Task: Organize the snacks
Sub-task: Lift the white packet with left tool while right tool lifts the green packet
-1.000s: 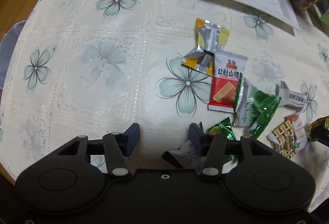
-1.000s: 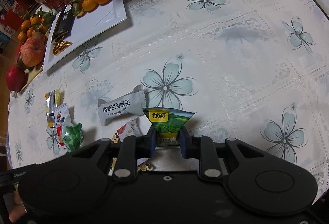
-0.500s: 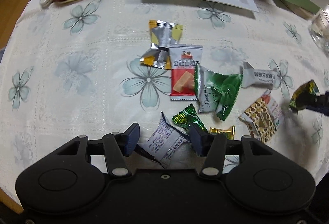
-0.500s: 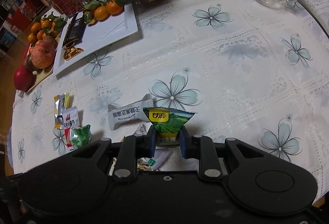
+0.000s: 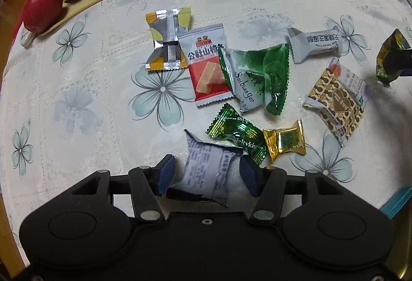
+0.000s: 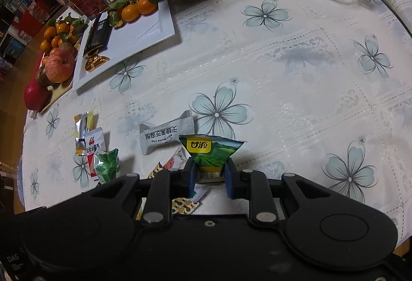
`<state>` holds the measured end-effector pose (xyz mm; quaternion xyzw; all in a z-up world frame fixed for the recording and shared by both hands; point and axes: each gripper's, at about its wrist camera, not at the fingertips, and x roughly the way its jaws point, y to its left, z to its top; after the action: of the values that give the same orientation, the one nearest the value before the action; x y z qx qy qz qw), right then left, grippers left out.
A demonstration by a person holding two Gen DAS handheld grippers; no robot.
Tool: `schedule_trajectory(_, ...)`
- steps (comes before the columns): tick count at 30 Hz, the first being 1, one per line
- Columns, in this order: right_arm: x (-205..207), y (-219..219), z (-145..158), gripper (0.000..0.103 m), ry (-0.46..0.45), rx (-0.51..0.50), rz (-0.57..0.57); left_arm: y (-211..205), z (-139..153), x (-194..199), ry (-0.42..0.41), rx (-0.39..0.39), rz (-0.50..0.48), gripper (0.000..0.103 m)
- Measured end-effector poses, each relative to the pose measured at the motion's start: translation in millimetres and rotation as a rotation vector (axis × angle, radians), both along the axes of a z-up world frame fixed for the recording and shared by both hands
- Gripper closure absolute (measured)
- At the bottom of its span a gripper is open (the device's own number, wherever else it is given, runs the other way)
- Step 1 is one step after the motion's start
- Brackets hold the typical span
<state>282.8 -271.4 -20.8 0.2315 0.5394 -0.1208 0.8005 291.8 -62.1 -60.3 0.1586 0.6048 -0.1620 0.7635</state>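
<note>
left tongs (image 5: pixel 207 175): jaws opening around a white packet (image 5: pixel 208 170) – pads off it
right tongs (image 6: pixel 209 175): clamped on green pouch (image 6: pixel 209 152)
progress: early – most snacks loose on counter (image 5: pixel 77 74), white plate (image 6: pixel 144 33) mostly bare

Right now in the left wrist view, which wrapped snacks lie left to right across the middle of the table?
Yellow-silver packet → red hawthorn packet → green Suibianguo bag → grey sesame crisp → green-gold pouch.

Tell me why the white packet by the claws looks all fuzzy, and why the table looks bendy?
Left wrist view: the white packet between the opening left gripper is smeared by motion blur, while the candies beyond stay sharp. Both views: the fisheye lens curves the table edge. Right wrist view: the green packet in the right gripper is crisp and casts a dark shadow.
</note>
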Motion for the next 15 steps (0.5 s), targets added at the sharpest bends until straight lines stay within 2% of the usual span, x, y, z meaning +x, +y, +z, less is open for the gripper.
schedule_trajectory(3,-0.4,1.2,0.8,0.079,-0.006,-0.007,0.007,5.2,0.6,3.1,0.029,-0.061,0.055,0.054)
schedule_trajectory(5,-1.4,1.8,1.9,0.079,-0.014,-0.011,0.008,10.0,1.9,5.7,0.035,-0.072,0.1,0.062)
schedule_trajectory(9,-5.0,3.7,6.8,0.079,-0.045,-0.031,0.01,19.8,11.6,5.1,0.0,-0.093,0.175,0.063)
schedule_trajectory(13,-15.5,9.4,18.9,0.079,-0.111,-0.056,0.024,30.4,30.8,-6.8,-0.017,-0.17,0.239,0.063)
schedule_trajectory(15,-24.5,13.4,26.9,0.079,-0.154,-0.069,0.037,32.8,44.6,-19.9,-0.053,-0.184,0.252,0.063)
